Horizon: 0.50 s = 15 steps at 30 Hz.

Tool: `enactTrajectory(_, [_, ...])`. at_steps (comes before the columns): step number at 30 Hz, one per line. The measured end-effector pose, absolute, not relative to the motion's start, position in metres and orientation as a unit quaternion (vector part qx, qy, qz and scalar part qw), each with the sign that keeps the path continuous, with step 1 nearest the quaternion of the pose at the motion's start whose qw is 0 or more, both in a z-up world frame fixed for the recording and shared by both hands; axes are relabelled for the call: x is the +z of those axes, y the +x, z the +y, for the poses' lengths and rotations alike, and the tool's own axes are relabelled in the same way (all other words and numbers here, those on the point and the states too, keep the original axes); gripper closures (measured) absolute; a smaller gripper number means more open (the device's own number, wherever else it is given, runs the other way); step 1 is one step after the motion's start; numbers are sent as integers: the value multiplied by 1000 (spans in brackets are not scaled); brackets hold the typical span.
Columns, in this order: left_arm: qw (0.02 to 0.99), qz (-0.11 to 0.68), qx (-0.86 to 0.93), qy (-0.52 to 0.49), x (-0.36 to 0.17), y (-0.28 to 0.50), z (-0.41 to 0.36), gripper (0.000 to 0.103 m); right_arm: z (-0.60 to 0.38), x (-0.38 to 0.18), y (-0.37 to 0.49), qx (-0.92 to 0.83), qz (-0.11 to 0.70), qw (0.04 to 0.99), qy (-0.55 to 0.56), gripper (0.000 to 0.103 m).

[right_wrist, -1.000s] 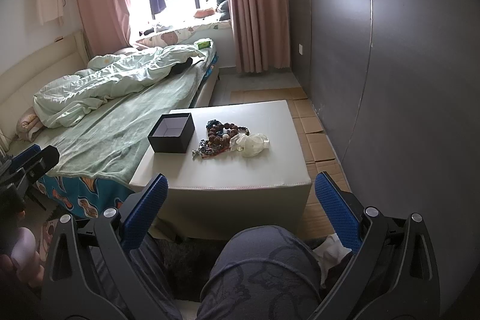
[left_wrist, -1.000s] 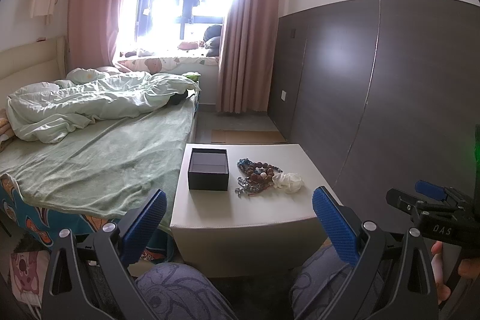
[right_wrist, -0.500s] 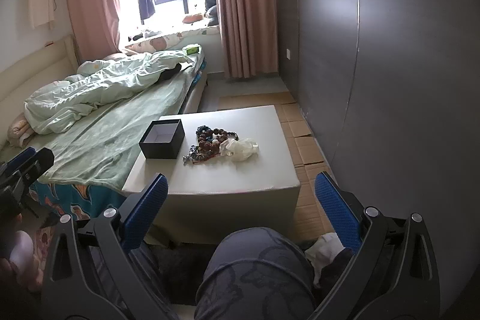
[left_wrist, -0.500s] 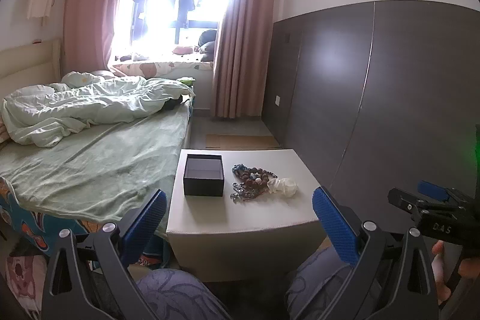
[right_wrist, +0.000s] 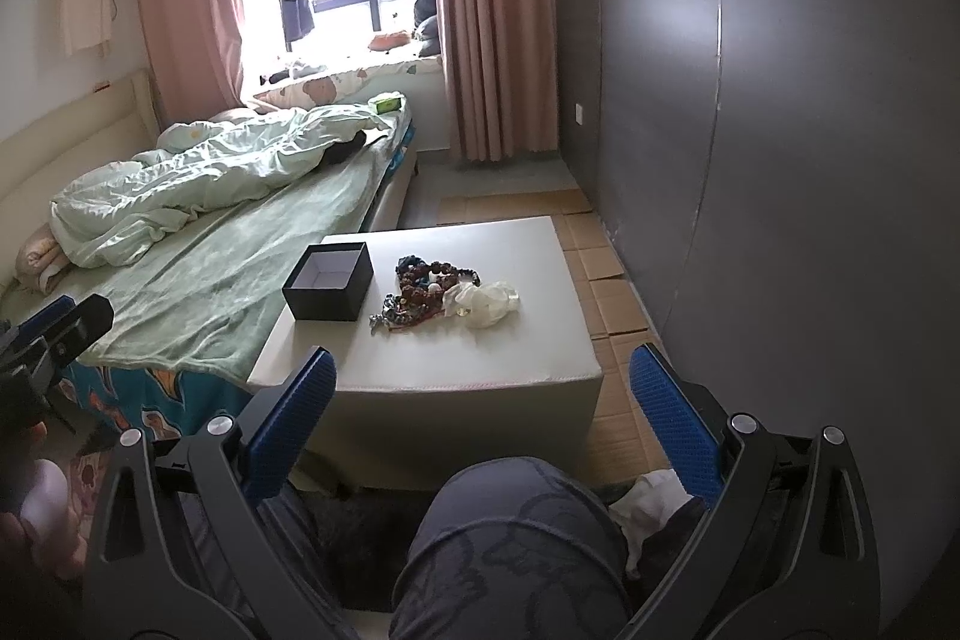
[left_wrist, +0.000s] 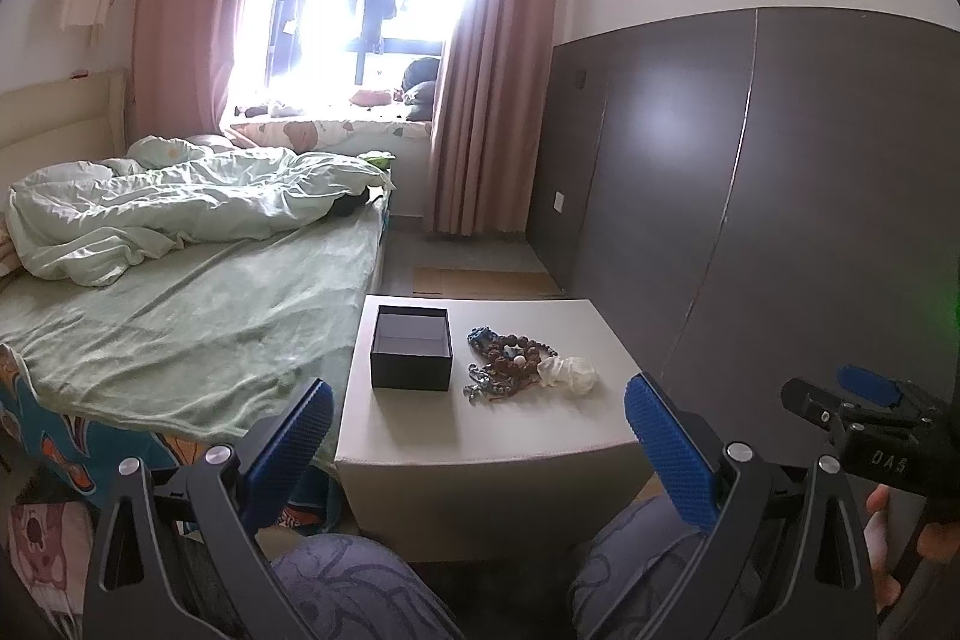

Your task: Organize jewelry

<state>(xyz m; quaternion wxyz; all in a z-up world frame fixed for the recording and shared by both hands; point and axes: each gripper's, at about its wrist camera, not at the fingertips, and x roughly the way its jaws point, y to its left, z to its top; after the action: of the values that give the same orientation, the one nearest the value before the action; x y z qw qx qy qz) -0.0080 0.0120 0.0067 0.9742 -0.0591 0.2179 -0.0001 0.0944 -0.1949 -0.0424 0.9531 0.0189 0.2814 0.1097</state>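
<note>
A pile of beaded jewelry lies on a low white table, with a crumpled white cloth at its right. An open, empty black box stands left of the pile. The same box, jewelry and cloth show in the right wrist view. My left gripper is open and empty, well short of the table's near edge. My right gripper is open and empty, also short of the table, above my knee.
A bed with a green blanket borders the table on the left. A dark panelled wall runs along the right. Cardboard sheets cover the floor by the wall. My knees are below the grippers.
Both cameras have shifted slightly, the view tilting and the table sitting a little differently in frame. The objects on the table have not moved. Both grippers stay open.
</note>
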Motion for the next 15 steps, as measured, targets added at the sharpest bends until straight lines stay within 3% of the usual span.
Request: enactTrajectory(15, [975, 216, -6, -55, 8, -9, 7, 9, -205, -38, 86, 101, 276, 955, 32, 5])
